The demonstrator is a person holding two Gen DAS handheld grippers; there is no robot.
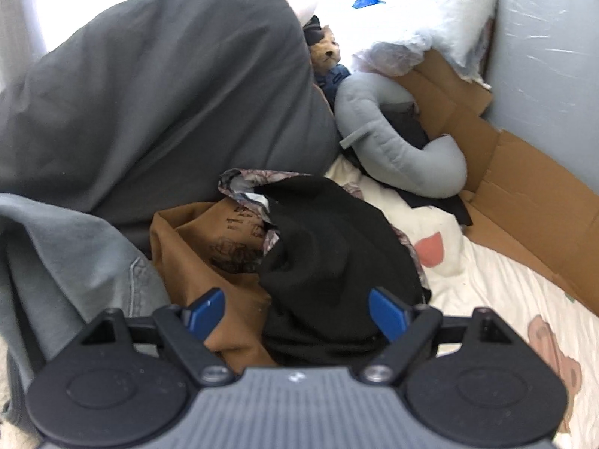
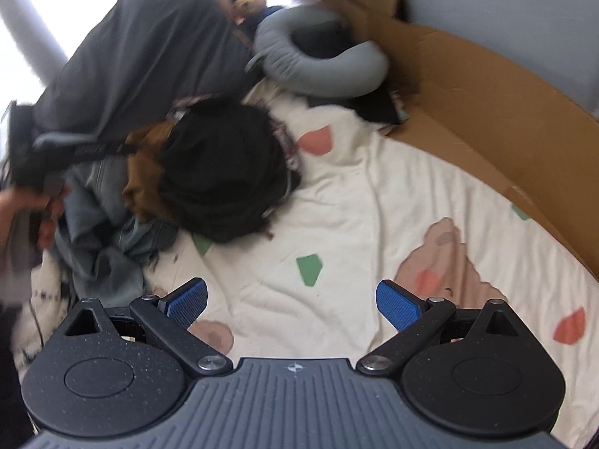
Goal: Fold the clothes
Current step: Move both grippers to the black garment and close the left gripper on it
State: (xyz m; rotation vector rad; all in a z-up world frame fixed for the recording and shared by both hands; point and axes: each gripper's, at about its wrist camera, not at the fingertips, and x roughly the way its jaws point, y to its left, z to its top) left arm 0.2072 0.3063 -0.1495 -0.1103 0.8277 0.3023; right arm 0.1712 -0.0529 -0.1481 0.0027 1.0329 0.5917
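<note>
A heap of clothes lies on a cream patterned bedsheet (image 2: pixel 348 202). On top is a black garment (image 1: pixel 337 254) (image 2: pixel 221 172), with a brown printed garment (image 1: pixel 209 254) (image 2: pixel 144 172) beside it and grey-blue jeans (image 1: pixel 67 262) (image 2: pixel 108 239) at the left. My left gripper (image 1: pixel 297 312) hovers open just over the black and brown garments, its blue pads apart with nothing between them. In the right wrist view, my right gripper (image 2: pixel 295 303) is open above bare sheet, short of the heap. A hand (image 2: pixel 26 205) holds the left gripper at the far left of that view.
A big dark grey pillow (image 1: pixel 157 86) (image 2: pixel 149 45) leans behind the heap. A grey neck pillow (image 1: pixel 397 138) (image 2: pixel 325 60), a small teddy bear (image 1: pixel 327 50) and flattened cardboard (image 1: pixel 516 187) (image 2: pixel 479 86) line the grey wall (image 1: pixel 554 45). White bedding (image 1: pixel 449 3) is at the back.
</note>
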